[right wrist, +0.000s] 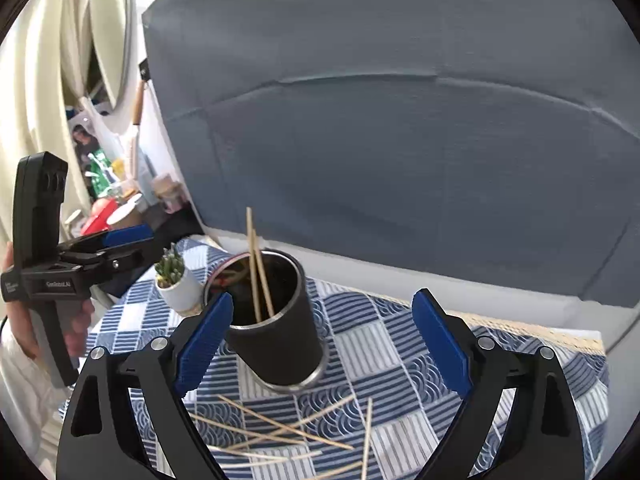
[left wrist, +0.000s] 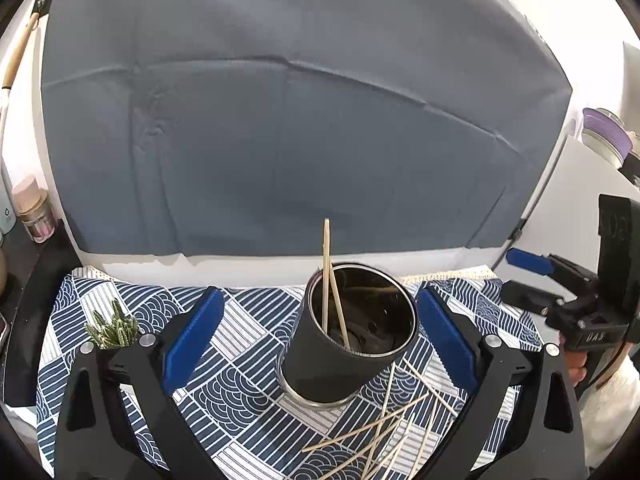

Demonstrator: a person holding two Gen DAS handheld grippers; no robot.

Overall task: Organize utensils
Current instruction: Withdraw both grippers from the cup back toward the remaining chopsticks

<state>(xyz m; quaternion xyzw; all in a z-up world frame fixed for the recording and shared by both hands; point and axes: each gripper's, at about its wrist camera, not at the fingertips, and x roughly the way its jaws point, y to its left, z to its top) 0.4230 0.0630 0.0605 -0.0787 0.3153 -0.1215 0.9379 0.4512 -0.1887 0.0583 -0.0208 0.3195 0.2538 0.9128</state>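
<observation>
two thin wooden sticks (left wrist: 329, 276) stand tilted inside the black metal cup (left wrist: 352, 332), their tops leaning toward the far side of its rim. the cup stands upright on the blue-and-white patterned cloth (left wrist: 248, 412), about midway between the cloth's left and right edges and close to its far edge, where a grey backdrop (left wrist: 304, 120) rises behind a white ledge. several more loose sticks (left wrist: 384, 436) lie crossed in a heap on the cloth just in front of the cup, toward the near edge.

the left gripper (left wrist: 320, 340) hangs over the near part of the cloth with its jaws spread wide; the cup shows between the blue pads (left wrist: 192, 340) but neither pad touches it, and nothing is held. the right gripper (right wrist: 322, 340) is likewise wide apart and holds nothing, with the cup just beside its left pad and the heap of sticks below it. a hand (right wrist: 24, 320) grips the left gripper's handle at the left of the right wrist view.

a small cactus in a white pot (right wrist: 176, 284) stands near the cloth's far left corner, just left of the cup. bottles and jars crowd the space beyond the cloth's left edge, too blurred to name.
</observation>
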